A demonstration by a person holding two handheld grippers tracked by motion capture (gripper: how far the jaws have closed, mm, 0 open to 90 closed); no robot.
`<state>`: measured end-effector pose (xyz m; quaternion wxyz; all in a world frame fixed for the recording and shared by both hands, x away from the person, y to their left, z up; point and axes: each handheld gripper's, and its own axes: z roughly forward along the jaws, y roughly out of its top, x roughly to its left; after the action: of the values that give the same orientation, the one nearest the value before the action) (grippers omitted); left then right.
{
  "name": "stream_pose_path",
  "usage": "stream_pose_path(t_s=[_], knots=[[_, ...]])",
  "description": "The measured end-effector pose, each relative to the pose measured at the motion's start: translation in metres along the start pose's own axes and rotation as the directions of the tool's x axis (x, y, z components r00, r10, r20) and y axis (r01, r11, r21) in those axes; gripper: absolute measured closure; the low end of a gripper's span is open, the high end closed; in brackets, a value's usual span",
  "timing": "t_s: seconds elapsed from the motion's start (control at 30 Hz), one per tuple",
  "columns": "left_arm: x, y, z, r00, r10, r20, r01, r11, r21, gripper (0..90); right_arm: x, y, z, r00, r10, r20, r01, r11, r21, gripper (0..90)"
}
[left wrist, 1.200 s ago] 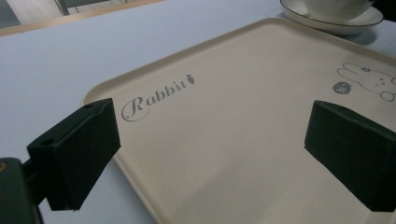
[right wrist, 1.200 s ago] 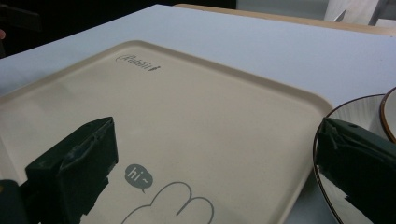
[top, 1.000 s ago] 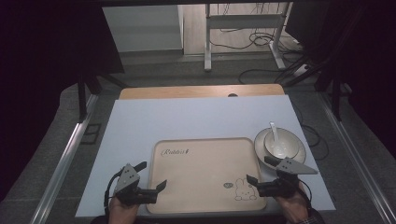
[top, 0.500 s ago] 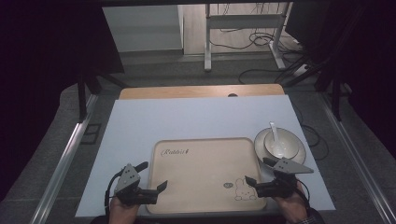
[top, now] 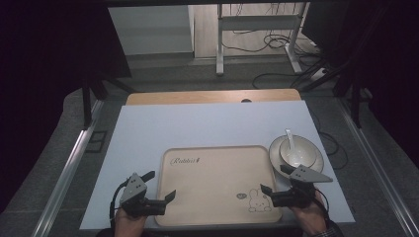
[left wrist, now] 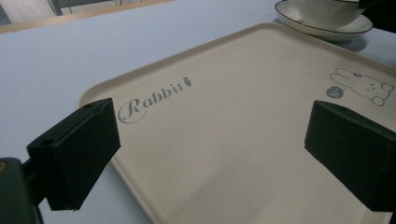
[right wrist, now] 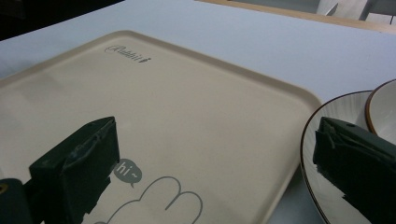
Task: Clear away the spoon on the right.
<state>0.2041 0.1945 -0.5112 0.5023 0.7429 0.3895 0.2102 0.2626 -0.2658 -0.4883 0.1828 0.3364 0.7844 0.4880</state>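
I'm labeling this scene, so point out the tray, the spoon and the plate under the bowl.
tray (top: 212, 187): high view, bare middle of its surface.
spoon (top: 290, 140): high view, its handle.
plate (top: 317, 161): high view, right rim.

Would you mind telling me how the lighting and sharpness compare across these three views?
High view: dark surroundings, evenly lit white table, the tray slightly soft. Left gripper view: the "Rabbit" lettering is crisp, the near jaws look soft, and the plate casts a soft shadow. Right gripper view: the tray is sharp, the jaws blur at close range, with no strong glare.
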Motion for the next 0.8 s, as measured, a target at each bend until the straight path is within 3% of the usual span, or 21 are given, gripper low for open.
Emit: stream_pose_path(t_s=[0.3, 0.37, 0.67, 0.8], knots=[[0.001, 0.000, -0.002, 0.9998, -0.012, -0.014, 0.012, 0.9999, -0.010, 2.9, -0.004, 0.007, -0.001, 0.9998, -0.001, 0.019, 0.001, 1.000, 0.005, 0.0], [0.001, 0.000, -0.002, 0.9998, -0.012, -0.014, 0.012, 0.9999, -0.010, 2.9, -0.008, 0.010, -0.003, 0.9990, -0.004, 0.044, 0.003, 1.000, 0.025, 0.1], [-0.003, 0.000, 0.000, 0.9999, 0.001, -0.014, -0.001, 1.0000, 0.000, 2.9, -0.016, 0.020, -0.007, 0.9987, 0.005, 0.050, -0.007, 0.999, 0.034, 0.7], [-0.001, 0.000, -0.001, 0.9997, -0.024, -0.010, 0.024, 0.9996, 0.014, 3.0, -0.022, 0.025, -0.009, 0.9980, 0.005, 0.062, -0.008, 0.999, 0.049, 0.7]])
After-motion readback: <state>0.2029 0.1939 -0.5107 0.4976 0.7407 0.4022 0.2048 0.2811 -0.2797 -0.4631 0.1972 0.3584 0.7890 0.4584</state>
